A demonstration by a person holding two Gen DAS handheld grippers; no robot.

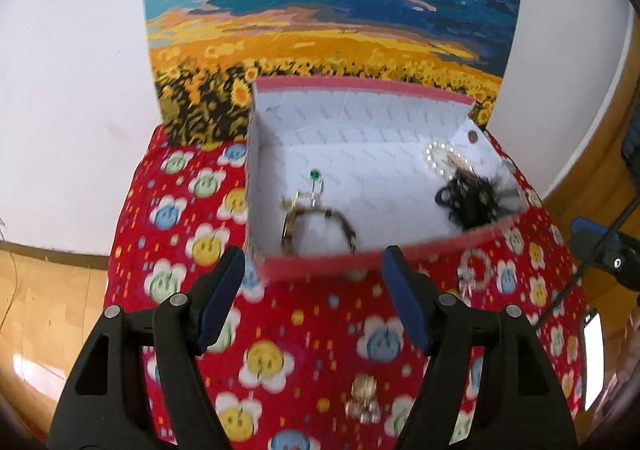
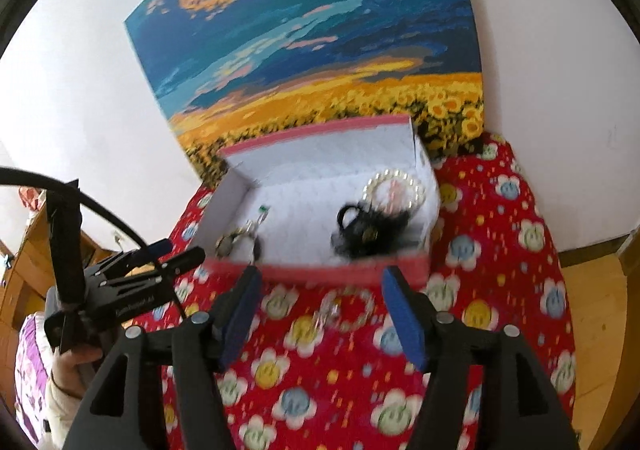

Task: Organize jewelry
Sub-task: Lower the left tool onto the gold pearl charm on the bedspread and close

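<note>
Your left gripper (image 1: pixel 312 274) and right gripper (image 2: pixel 320 290) both stand spread and empty. The box (image 1: pixel 320 268) just ahead already holds a watch (image 1: pixel 316 226), pearl ring (image 1: pixel 440 157) and black piece (image 1: pixel 472 201). Left on the cloth (image 1: pixel 304 326): a gold brooch (image 1: pixel 362 398) below your left gripper, a pearl brooch (image 2: pixel 344 310) between your right gripper's fingers.

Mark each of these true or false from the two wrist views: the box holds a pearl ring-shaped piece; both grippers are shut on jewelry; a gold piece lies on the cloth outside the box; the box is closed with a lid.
1. The box holds a pearl ring-shaped piece. True.
2. Both grippers are shut on jewelry. False: the left gripper and right gripper stand open with nothing between the pads.
3. A gold piece lies on the red flowered cloth outside the box. True.
4. The box is closed with a lid. False: its top is open.
</note>
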